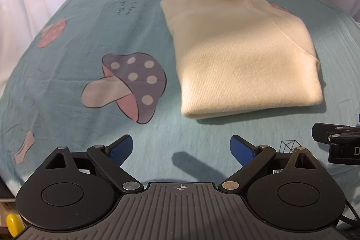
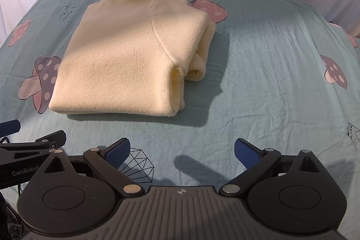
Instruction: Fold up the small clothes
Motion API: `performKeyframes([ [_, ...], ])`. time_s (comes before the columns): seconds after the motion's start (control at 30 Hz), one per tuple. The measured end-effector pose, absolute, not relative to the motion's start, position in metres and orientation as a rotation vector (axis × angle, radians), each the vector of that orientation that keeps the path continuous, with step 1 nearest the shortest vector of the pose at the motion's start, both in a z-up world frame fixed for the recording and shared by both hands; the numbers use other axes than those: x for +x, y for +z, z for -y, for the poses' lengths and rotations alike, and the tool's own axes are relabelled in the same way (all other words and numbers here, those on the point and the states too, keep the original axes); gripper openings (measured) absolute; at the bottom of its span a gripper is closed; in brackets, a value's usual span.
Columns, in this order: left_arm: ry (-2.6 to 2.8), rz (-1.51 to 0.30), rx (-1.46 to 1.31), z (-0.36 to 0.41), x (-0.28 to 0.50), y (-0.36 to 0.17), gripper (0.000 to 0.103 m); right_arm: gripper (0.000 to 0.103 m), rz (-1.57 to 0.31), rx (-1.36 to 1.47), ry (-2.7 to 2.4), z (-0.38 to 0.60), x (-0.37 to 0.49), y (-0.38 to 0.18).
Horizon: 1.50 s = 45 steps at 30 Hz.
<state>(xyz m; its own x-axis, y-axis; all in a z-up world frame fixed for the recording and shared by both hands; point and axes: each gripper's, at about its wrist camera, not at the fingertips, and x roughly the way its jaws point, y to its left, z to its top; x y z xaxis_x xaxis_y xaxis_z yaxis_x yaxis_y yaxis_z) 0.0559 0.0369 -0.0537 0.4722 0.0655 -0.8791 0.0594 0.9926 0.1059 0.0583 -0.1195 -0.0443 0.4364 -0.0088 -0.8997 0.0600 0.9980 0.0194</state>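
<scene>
The left gripper (image 1: 181, 149) and the right gripper (image 2: 182, 151) are hovering side by side over the bed's near edge, both pointing toward the far edge; the cream sweater (image 1: 238, 55) is lying folded on the mushroom-print bedsheet (image 1: 90, 37) mid-bed, apart from both tools; only the right wrist view is showing the tucked sleeve (image 2: 199, 55) at the fold's right side; both pairs of jaws are standing wide apart, holding and touching nothing.
</scene>
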Motion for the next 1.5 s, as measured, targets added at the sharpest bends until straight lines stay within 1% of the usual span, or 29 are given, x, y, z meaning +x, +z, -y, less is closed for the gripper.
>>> performKeyframes([
  [1.5, 0.003, -1.084, 0.123, -0.0318, 0.0511, -0.0504, 0.097, 0.099, -1.124, 0.056, -0.038, 0.1234, 0.0536, -0.0441],
])
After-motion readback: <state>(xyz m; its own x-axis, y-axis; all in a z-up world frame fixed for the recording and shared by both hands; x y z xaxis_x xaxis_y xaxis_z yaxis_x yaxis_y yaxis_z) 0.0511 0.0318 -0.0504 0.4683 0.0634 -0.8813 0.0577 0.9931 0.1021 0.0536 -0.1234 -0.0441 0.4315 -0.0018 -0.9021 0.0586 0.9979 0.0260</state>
